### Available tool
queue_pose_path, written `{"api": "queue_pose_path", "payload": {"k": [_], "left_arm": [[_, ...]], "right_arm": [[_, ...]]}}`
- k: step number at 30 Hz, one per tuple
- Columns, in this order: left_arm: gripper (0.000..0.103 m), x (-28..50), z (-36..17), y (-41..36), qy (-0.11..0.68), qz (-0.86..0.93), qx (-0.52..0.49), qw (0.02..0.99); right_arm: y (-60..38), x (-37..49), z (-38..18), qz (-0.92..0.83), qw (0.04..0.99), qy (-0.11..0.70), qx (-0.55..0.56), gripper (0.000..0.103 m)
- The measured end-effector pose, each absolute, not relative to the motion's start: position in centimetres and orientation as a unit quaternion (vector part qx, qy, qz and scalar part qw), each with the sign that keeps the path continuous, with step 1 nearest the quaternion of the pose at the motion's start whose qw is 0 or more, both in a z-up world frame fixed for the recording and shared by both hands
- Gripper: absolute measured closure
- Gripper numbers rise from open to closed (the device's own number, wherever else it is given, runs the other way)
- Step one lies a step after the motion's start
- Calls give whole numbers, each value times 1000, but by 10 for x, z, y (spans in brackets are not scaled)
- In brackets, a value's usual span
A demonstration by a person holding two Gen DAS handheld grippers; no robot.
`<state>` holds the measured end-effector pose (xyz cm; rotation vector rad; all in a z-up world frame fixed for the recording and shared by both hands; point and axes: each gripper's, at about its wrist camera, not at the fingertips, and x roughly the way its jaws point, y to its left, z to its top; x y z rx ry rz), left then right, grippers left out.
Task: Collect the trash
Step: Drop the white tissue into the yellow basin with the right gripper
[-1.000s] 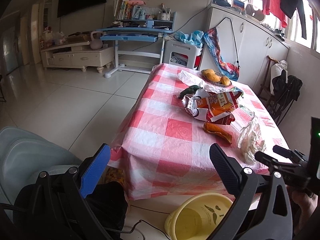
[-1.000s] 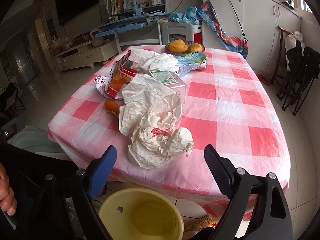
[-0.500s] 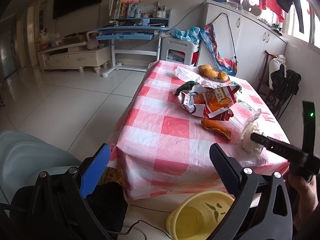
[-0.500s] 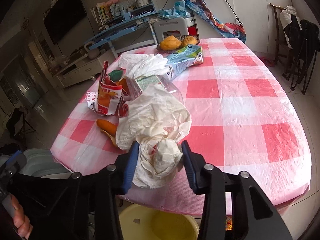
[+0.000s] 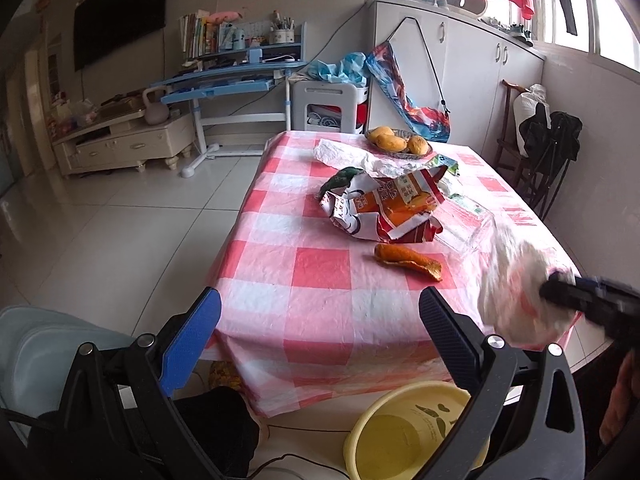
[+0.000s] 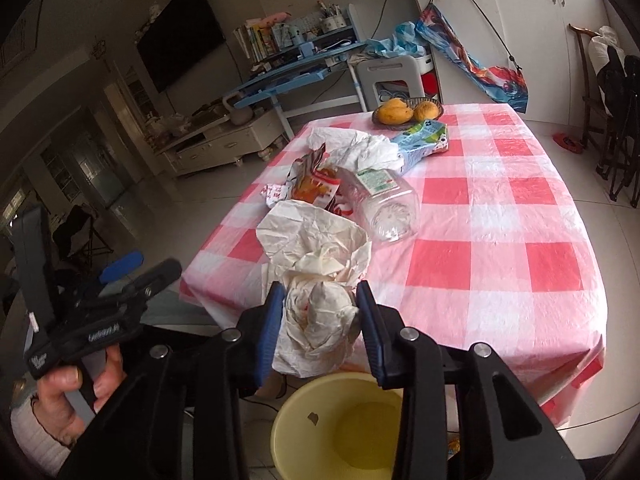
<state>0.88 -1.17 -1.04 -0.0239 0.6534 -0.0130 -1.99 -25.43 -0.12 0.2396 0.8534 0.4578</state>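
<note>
1. Left wrist view: the left gripper [image 5: 320,320] is hanging with jaws spread wide and nothing between them, off the near edge of the checked tablecloth [image 5: 320,272]. A yellow basin [image 5: 404,432] is sitting on the floor below.
2. Right wrist view: the right gripper [image 6: 320,312], having just been closing, is clenching a crumpled white plastic bag [image 6: 316,320] at the table's near edge, above the basin.

Pink-checked tablecloth [image 6: 480,216], yellow basin [image 6: 320,420]
</note>
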Motion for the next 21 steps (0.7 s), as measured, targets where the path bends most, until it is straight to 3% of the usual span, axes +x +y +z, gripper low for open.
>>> {"api": "queue_pose_path", "payload": {"k": [6, 10, 16, 18, 21], "left_arm": [[7, 33, 0, -19, 314, -35, 17, 949], [7, 60, 2, -40, 308, -72, 69, 946], [7, 103, -14, -82, 301, -94, 178, 932], [7, 115, -16, -77, 305, -77, 173, 933], [7, 132, -12, -41, 327, -61, 84, 939]], "right_arm": [[-232, -43, -18, 248, 854, 451, 70, 64], [-221, -50, -39, 252, 831, 494, 46, 46], [-233, -45, -46, 245, 832, 491, 85, 37], [-234, -44, -48, 244, 833, 488, 93, 36], [-234, -39, -50, 248, 832, 486, 104, 36]]}}
